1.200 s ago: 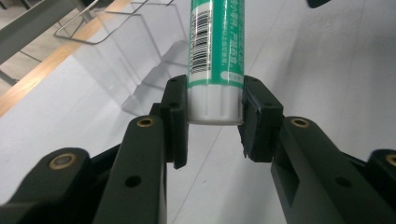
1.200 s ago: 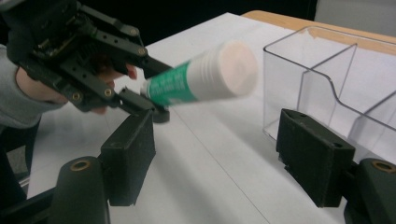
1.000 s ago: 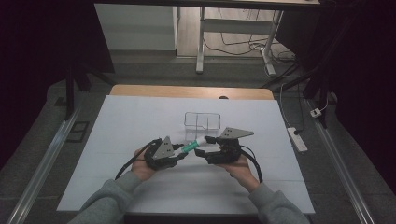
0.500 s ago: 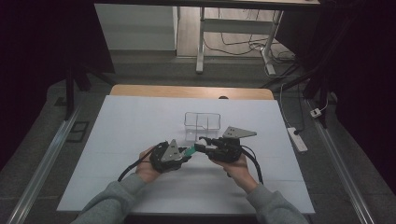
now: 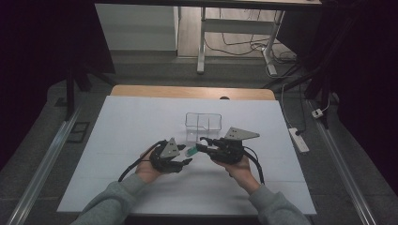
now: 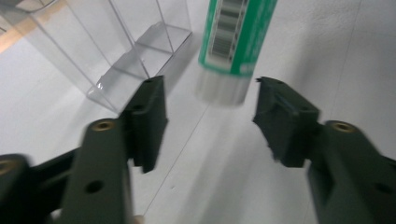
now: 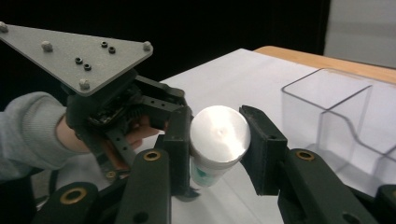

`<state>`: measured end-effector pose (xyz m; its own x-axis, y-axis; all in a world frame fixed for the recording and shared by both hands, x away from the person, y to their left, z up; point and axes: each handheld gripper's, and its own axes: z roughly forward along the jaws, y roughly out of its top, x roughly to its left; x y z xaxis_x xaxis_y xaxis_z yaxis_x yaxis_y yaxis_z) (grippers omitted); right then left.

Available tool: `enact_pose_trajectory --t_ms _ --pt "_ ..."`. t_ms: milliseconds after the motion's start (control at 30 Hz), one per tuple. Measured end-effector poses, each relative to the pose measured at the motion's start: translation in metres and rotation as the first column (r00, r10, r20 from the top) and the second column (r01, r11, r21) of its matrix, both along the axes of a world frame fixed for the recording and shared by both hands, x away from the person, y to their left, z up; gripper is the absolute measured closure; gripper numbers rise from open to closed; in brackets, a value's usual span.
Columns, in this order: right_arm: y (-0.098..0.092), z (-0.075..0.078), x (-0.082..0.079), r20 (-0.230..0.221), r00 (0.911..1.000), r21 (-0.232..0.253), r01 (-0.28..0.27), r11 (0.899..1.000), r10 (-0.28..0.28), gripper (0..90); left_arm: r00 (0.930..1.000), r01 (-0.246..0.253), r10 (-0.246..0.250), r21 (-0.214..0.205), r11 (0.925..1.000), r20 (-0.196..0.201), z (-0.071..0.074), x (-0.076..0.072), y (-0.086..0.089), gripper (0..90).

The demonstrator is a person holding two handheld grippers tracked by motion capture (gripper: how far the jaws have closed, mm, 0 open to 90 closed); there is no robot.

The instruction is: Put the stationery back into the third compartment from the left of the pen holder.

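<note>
A green and white glue stick [image 5: 191,151] hangs just above the white table, with my right gripper [image 5: 202,144] shut on one end of it. In the right gripper view both jaws press the sides of the stick's round white end [image 7: 219,133]. My left gripper [image 5: 184,162] stands open a little short of the stick's other end. In the left gripper view that white end [image 6: 219,87] floats ahead of the spread fingers [image 6: 149,116], touching neither. The left gripper's grey plate [image 7: 79,46] and the hand holding it sit just behind the stick.
A clear plastic box [image 5: 202,125] with compartments stands on the white table [image 5: 131,126] just beyond the grippers; its wall [image 6: 116,51] is close on the left of the left gripper view. A white power strip [image 5: 299,139] lies off the table's right edge.
The left gripper, up against the stick's free end half a second ago, is now open and has drawn back toward the person. The right gripper keeps its hold and has barely moved.
</note>
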<state>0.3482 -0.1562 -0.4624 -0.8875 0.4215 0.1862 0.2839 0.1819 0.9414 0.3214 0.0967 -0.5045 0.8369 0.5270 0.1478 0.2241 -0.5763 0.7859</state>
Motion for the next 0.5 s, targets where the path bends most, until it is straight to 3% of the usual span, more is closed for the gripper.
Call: enact_pose_trajectory --t_ms 233,500 --pt "-0.008 0.007 0.001 0.03 0.999 0.003 0.032 0.999 -0.032 63.7 0.9987 -0.042 0.042 -0.016 0.999 -0.029 0.003 -0.003 0.017 33.1" --pt "-0.018 0.019 0.001 0.068 0.9953 0.014 0.068 0.998 -0.069 63.6 0.9909 -0.12 0.117 -0.032 0.9923 -0.066 0.005 -0.01 0.05 29.7"
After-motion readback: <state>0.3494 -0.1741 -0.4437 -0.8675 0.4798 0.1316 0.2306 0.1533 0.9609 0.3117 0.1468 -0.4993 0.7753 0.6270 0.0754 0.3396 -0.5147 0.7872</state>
